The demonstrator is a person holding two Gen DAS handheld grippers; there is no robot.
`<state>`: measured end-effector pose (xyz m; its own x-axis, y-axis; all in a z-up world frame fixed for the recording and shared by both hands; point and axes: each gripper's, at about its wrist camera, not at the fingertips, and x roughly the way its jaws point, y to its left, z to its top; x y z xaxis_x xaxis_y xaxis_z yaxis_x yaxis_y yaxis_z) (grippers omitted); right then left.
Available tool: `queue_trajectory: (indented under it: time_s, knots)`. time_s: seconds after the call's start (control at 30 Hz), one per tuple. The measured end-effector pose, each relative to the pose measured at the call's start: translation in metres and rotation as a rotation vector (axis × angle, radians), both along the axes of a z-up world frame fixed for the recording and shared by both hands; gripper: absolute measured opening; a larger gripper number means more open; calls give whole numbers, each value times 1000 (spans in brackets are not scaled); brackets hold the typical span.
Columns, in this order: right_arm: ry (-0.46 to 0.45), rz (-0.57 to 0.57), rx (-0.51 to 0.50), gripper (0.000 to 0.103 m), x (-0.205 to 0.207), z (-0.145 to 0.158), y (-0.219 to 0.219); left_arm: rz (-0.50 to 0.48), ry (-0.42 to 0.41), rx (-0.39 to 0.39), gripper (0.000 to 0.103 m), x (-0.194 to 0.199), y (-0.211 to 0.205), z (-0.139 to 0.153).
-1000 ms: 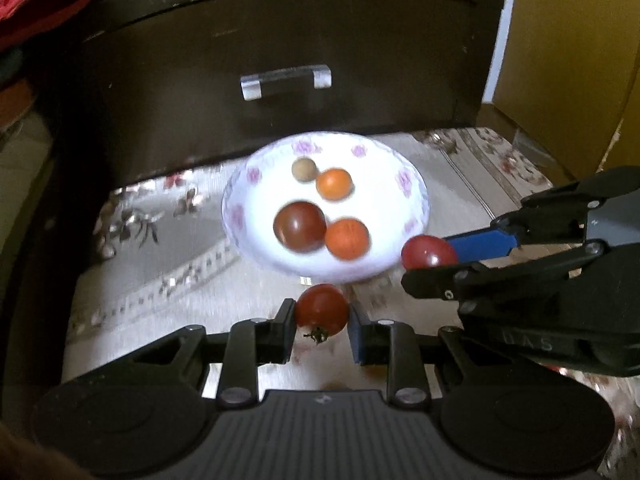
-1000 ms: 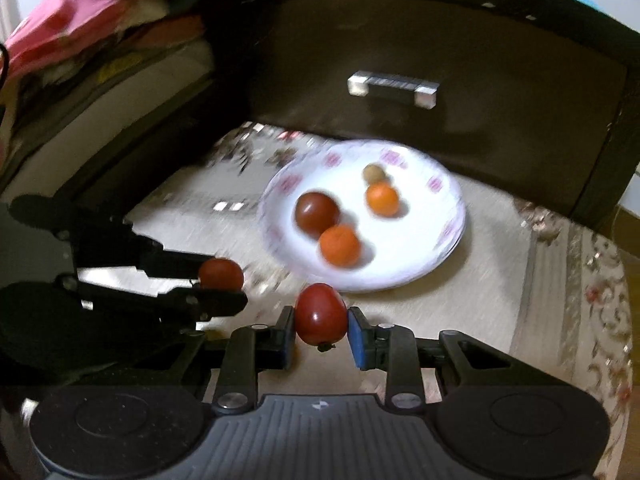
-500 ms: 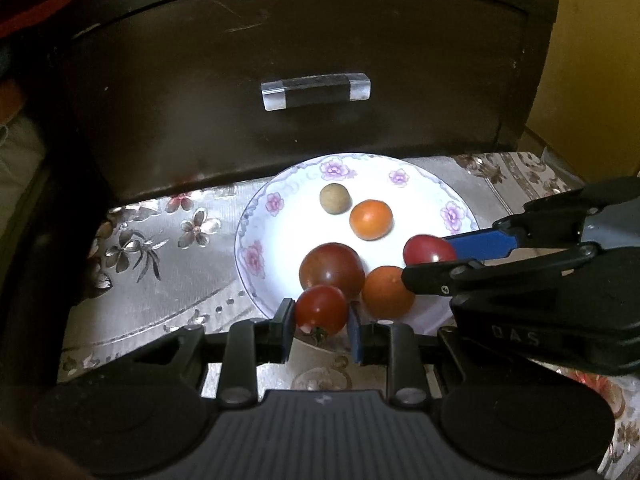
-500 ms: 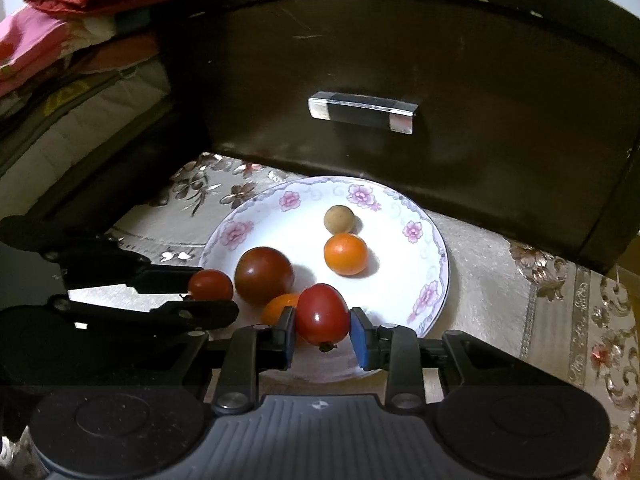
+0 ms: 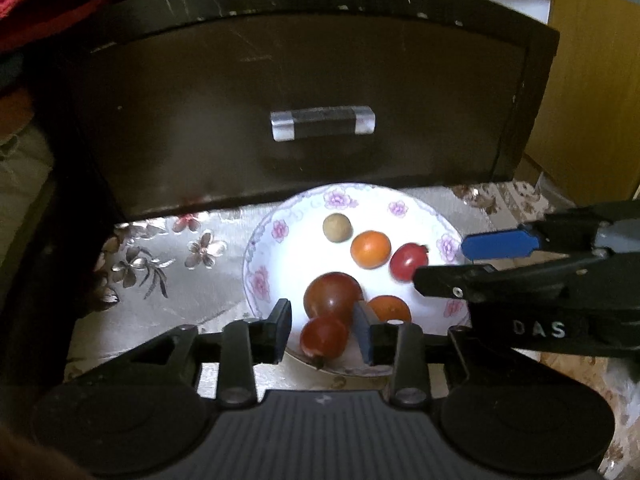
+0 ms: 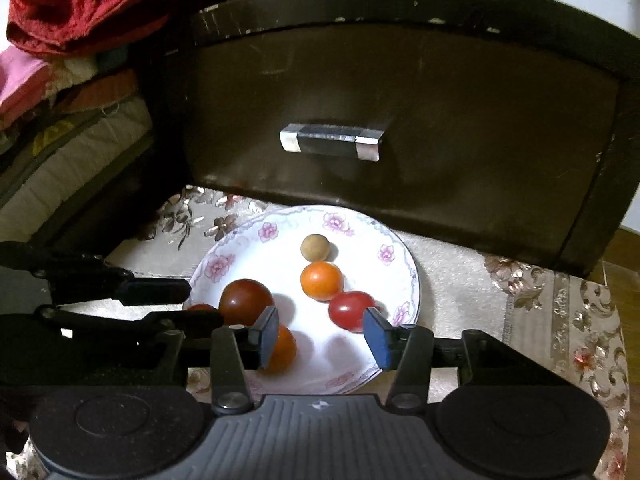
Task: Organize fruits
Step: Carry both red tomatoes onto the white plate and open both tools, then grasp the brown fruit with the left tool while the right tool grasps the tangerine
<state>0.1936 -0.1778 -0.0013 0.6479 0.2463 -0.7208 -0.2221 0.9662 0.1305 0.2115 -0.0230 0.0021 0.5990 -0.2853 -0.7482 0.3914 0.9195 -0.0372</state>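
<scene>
Jaws wide open on both the left gripper point(image 5: 322, 330) and right gripper point(image 6: 320, 332); small red cherry tomatoes point(image 5: 323, 337) point(image 6: 352, 310) sit loose on the white floral-rimmed plate point(image 6: 396, 276).

plate point(image 6: 404, 256): white, floral rim | fruits point(image 6: 322, 280): six, red, orange, tan, all on plate

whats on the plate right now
On the plate: a beige ball, two orange fruits, a dark tomato and two red tomatoes. Tongs cover part of its near rim.
</scene>
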Motion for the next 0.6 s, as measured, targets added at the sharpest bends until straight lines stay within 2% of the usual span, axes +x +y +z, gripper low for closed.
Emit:
queue_trajectory:
  time_s: [0.33, 0.6]
  knots:
    - [26, -4, -8, 49, -30, 9, 0, -3, 15, -7, 41, -29, 8, 13]
    - [103, 60, -15, 50, -61, -8, 19, -38, 90, 68, 42, -68, 27, 3]
